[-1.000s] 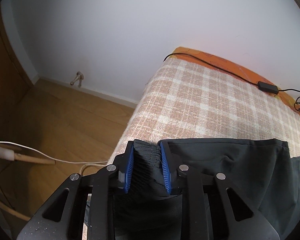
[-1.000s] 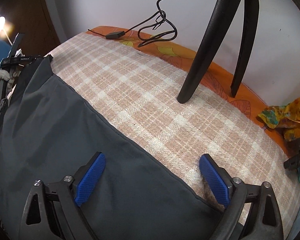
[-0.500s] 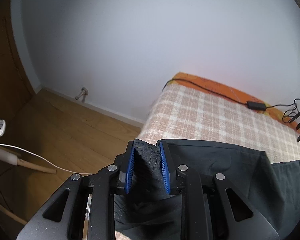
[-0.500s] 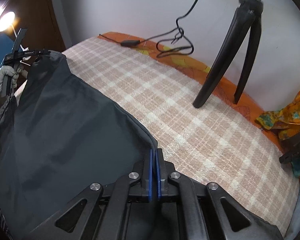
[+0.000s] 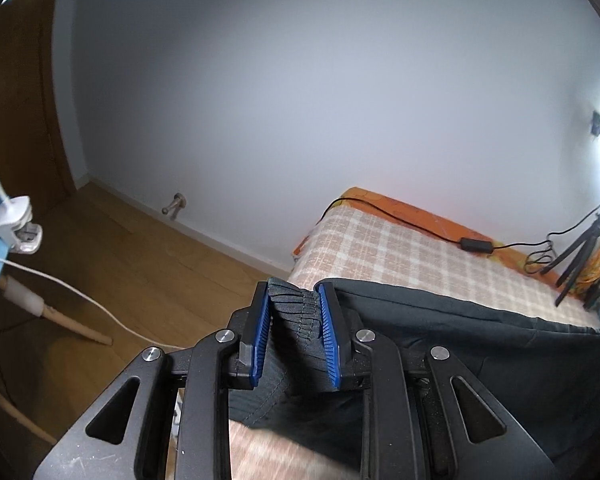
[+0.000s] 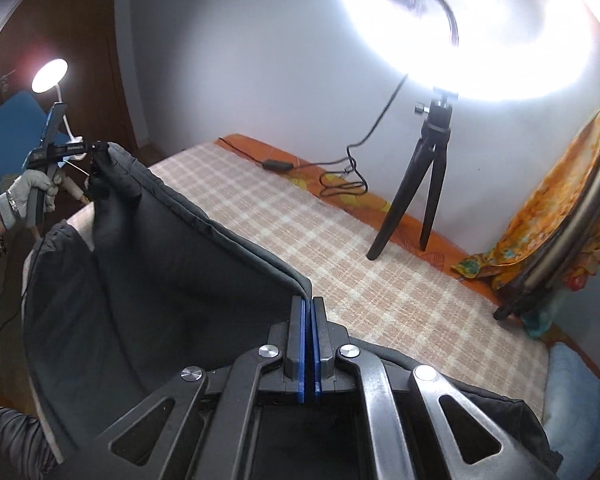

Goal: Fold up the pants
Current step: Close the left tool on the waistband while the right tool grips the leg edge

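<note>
Since a second ago, my right gripper (image 6: 308, 344) has snapped closed on the dark grey pants (image 6: 148, 288) and both ends have risen off the plaid bed (image 6: 340, 256). Between my pads the fabric edge is pinched thin; my left gripper (image 5: 294, 336) clamps the gathered elastic waistband, cloth hanging taut between us.

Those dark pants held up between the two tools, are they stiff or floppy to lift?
Probably floppy: the pants sag in a deep hollow between the left tool and right tool. Likely light, since thin pinches hold them. The gathered waistband looks bulkier.
</note>
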### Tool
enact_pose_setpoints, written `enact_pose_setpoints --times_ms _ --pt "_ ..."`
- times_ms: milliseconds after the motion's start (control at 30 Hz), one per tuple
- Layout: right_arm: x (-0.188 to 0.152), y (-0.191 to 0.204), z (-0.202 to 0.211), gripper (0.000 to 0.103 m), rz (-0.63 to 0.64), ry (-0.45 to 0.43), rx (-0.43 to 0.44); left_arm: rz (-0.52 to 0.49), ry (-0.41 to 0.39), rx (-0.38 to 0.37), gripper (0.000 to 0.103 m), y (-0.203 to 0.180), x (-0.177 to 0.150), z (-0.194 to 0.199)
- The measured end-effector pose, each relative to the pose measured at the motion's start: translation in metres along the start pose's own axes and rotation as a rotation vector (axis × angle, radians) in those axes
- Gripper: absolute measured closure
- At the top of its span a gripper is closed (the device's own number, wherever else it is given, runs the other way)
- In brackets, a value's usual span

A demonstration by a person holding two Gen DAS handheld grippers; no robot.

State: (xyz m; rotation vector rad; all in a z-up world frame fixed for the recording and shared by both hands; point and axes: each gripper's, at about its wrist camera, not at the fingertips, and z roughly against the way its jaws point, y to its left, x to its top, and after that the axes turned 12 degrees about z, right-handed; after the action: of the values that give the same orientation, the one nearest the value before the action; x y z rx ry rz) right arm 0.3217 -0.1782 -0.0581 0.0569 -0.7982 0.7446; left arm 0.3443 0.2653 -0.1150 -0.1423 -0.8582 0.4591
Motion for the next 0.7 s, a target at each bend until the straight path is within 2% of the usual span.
enact_pose_setpoints --times_ms 133,333,700 --pt "-0.003 0.018 0.034 0.103 0.01 -0.024 0.003 0.008 -0.02 -0.012 0.081 0.012 -0.01 0.028" --pt "-0.015 0.052 0.073 0.103 0.059 -0.012 0.029 0.031 -0.032 -0.028 0.081 0.032 -0.035 0.067" --pt "-0.067 0.123 0.117 0.103 0.104 0.024 0.065 0.054 -0.053 -0.057 0.081 0.063 -0.086 0.105"
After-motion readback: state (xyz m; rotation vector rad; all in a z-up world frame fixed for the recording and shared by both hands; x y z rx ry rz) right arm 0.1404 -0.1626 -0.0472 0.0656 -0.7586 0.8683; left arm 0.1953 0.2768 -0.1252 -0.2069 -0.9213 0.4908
